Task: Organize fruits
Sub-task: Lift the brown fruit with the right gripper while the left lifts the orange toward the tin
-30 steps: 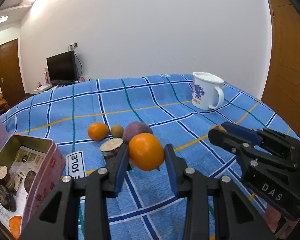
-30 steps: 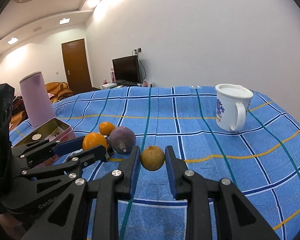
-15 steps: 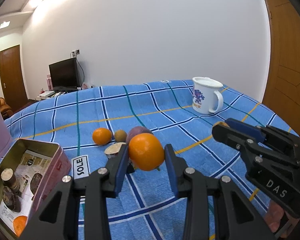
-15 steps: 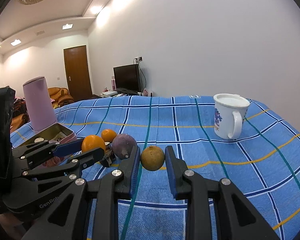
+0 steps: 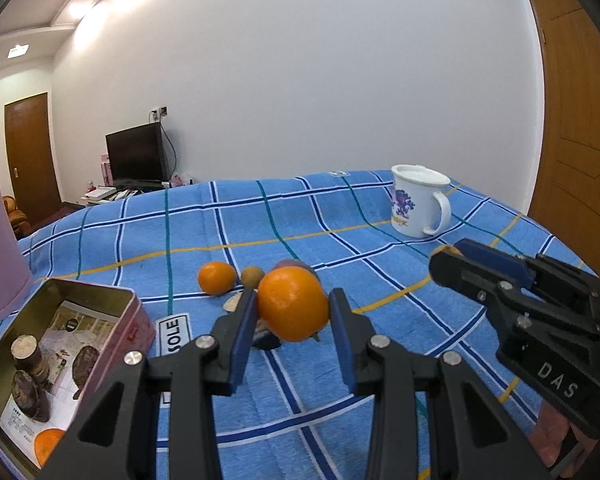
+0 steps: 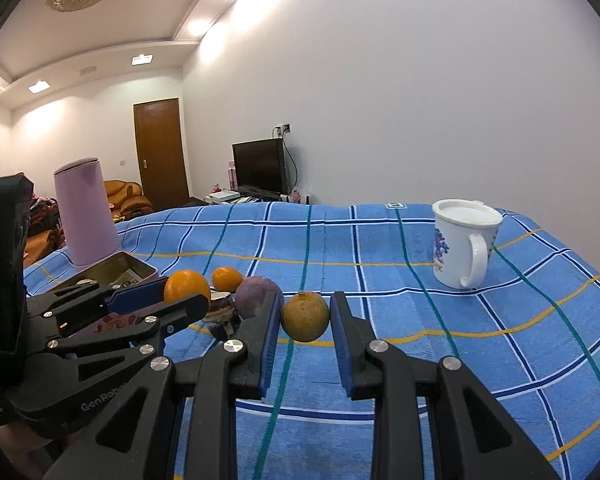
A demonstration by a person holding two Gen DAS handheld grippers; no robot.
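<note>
Sitting far left, the open pink metal tin (image 5: pixel 134 312) waited. Left gripper (image 5: pixel 293 312) pinched a round orange fruit (image 5: pixel 292 306); right gripper (image 6: pixel 305 317) pinched a small brown-yellow round fruit (image 6: pixel 304 316). Either could slip out and roll away.

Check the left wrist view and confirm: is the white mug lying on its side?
No, the white mug stands upright on the blue checked cloth, rim up and handle to the side.

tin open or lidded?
Open. The tin has no lid on; its inside shows, with paper, dark round items and an orange piece lying in it.
</note>
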